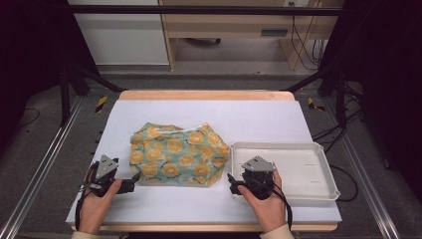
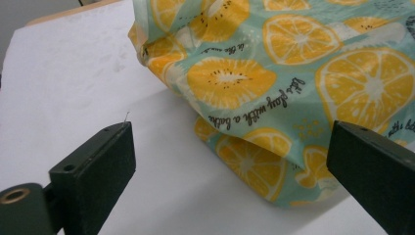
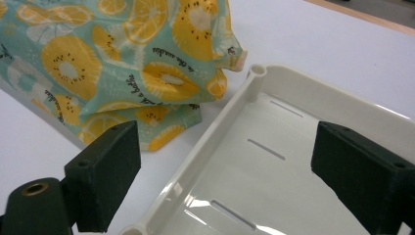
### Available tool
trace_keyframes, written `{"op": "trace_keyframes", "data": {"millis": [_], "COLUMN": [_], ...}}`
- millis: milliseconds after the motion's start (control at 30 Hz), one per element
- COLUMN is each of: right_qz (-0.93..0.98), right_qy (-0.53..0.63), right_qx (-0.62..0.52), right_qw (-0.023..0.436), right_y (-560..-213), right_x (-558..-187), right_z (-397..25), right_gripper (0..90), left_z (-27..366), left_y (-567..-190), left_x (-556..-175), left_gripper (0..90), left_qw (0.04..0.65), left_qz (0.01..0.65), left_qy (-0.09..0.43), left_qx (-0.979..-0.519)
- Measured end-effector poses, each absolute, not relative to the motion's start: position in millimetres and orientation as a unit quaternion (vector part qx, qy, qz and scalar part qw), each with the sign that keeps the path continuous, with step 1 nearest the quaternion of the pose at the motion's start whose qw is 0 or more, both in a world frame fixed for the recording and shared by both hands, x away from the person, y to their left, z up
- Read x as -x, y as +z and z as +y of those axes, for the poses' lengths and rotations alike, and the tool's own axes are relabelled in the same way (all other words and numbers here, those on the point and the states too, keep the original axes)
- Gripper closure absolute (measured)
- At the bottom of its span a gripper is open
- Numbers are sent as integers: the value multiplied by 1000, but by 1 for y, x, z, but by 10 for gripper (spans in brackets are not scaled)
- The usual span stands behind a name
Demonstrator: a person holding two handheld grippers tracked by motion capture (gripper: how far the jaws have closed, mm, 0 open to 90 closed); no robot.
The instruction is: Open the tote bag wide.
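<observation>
1. Nearest the person, two hands come in from the bottom of the high view, each holding a gripper low over the white sheet [image 1: 199,204] that covers the table.
2. The left gripper [image 1: 133,180] has its jaws spread wide and grips nothing. In the left gripper view the near left corner of the cloth [image 2: 274,98] lies between and just beyond the two jaws, not yet touched.
3. The right gripper [image 1: 232,182] is also wide open and empty. In the right gripper view its jaws straddle the near left rim of the tray [image 3: 205,142], with the cloth's near right corner just beyond its left jaw.
4. The cloth [image 1: 179,154], teal with orange slices printed on it, lies bunched and loosely folded in the middle of the sheet, its long axis running left to right across the table. It sits ahead of both grippers, between them, to the right of the left gripper and to the left of the right one.
5. The left gripper looks the closer to the fabric, almost at its edge; the right one sits over the tray's corner and would have to shift left to reach the cloth.
6. The tray [image 1: 318,191] is white and shallow, and lies to the right of the cloth, its left rim close to or touching the fabric's right edge.
7. The likely next move is each gripper closing on its own near corner of the cloth.
</observation>
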State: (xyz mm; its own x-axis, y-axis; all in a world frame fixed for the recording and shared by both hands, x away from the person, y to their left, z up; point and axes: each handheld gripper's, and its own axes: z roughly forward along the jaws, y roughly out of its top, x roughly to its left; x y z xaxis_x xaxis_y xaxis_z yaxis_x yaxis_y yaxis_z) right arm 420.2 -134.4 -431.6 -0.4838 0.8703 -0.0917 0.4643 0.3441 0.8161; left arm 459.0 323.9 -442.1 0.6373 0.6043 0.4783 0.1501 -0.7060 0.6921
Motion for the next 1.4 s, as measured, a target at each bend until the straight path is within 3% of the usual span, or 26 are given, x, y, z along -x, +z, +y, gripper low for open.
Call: {"op": "trace_keyframes", "data": {"millis": [233, 500, 567, 600, 833, 1000, 1100, 1167, 1400], "right_qz": [779, 784, 787, 790, 796, 802, 804, 802, 793], "right_qy": [384, 370, 371, 373, 382, 387, 380, 384, 395], "right_qx": [-414, -415, -422, -413, -394, -387, -392, -401, -430], "right_qw": [271, 276, 256, 258, 255, 239, 236, 218, 173], "right_y": [-433, -433, -431, -428, -410, -388, -371, -368, -369], "right_x": [-418, -418, -418, -418, -425, -448, -477, -495, -543], "right_z": [-131, -129, -129, -125, -112, -100, -84, -74, -54], "right_gripper": [185, 230, 197, 136, 121, 195, 343, 366, 292], "left_z": [325, 324, 324, 324, 322, 321, 322, 323, 324], "left_y": [-438, -441, -440, -440, -438, -435, -434, -435, -435], "left_x": [-455, -454, -455, -455, -454, -451, -450, -450, -451], "left_gripper": [38, 34, 36, 36, 42, 58, 107, 117, 122], "left_qw": [320, 321, 318, 316, 324, 331, 337, 335, 336], "left_qz": [227, 243, 233, 229, 234, 230, 236, 239, 245], "left_qy": [385, 376, 374, 375, 378, 382, 382, 383, 383], "left_qx": [-835, -835, -840, -841, -835, -832, -827, -827, -825]}}
